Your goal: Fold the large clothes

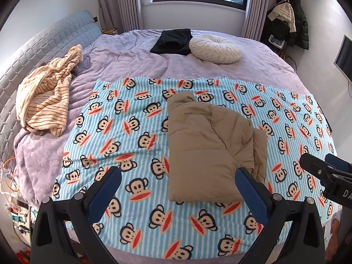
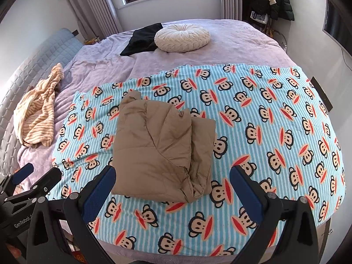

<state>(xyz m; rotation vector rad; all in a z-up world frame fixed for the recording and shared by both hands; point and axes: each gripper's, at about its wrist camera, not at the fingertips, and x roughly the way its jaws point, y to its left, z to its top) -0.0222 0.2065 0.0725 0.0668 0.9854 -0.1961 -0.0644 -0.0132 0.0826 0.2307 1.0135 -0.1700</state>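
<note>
A tan padded jacket lies folded into a compact rectangle on the blue striped monkey-print blanket; it also shows in the right wrist view. My left gripper is open and empty, held above the jacket's near edge. My right gripper is open and empty, also above the near edge of the jacket. The right gripper shows at the right of the left wrist view, and the left gripper at the left of the right wrist view.
A striped cream garment lies crumpled at the left on the purple bedspread. A folded black garment and a round cream cushion lie at the far side. Coats hang at the back right.
</note>
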